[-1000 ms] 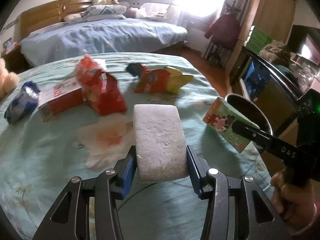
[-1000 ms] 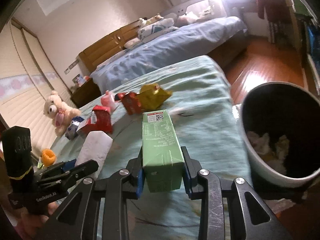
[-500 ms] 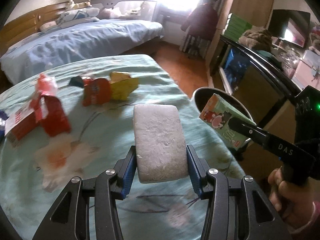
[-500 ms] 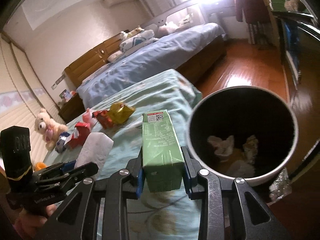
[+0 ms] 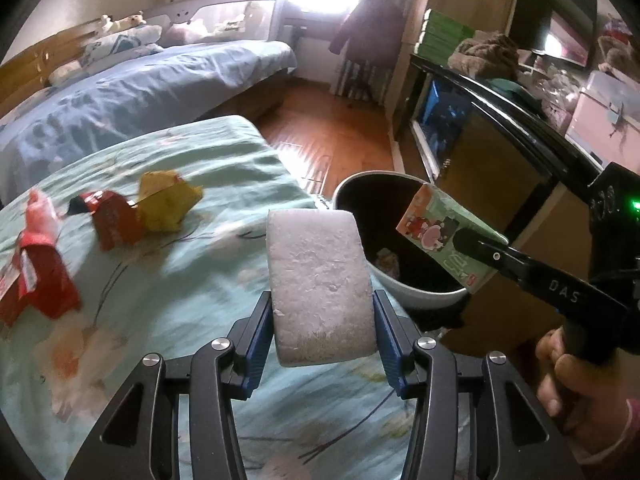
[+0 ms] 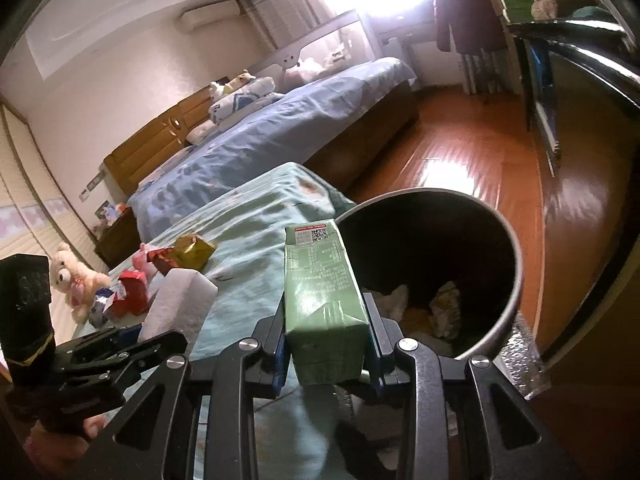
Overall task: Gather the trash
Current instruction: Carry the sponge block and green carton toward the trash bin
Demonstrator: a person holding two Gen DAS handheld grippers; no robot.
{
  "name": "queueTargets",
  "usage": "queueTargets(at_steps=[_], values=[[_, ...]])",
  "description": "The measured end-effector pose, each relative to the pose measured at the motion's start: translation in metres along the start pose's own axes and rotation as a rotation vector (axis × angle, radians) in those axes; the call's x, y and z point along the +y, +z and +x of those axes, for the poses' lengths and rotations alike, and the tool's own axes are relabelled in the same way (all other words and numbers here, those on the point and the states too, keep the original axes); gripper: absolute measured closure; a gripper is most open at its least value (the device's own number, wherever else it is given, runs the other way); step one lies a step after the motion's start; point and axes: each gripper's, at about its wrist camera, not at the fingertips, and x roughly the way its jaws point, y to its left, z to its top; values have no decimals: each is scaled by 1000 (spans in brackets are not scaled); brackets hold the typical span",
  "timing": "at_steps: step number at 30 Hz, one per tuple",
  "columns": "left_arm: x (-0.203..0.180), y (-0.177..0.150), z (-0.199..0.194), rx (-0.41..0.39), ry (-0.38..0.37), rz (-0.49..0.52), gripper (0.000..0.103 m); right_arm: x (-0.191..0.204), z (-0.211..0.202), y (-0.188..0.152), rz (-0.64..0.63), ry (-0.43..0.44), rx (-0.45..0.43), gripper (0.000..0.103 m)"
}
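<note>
Your left gripper [image 5: 323, 322] clamps white rough foam block [image 5: 318, 280]; right gripper [image 6: 326, 354] clamps green rectangular drink carton [image 6: 322, 300]. Round dark-lined waste bin [image 6: 508, 264] just ahead, ready for drop.

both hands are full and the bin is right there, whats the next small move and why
Probably carry the green carton a little further over the bin and let go. The right gripper is shut on it and its far end already overlaps the bin's open mouth, with trash visible inside. The white foam block in the left gripper sits mostly above the bedspread, so it would follow.
</note>
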Motion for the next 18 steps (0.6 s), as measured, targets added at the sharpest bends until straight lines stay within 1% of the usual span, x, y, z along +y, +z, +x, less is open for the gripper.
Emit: queueTargets(at_steps=[8,18], values=[[-18,15,21,16,-39,54,56,-23,-4,5,31,-38,-9,72],[-40,30,51,48,-49,86,56,-40,-3,11,40,-73,-11,72]])
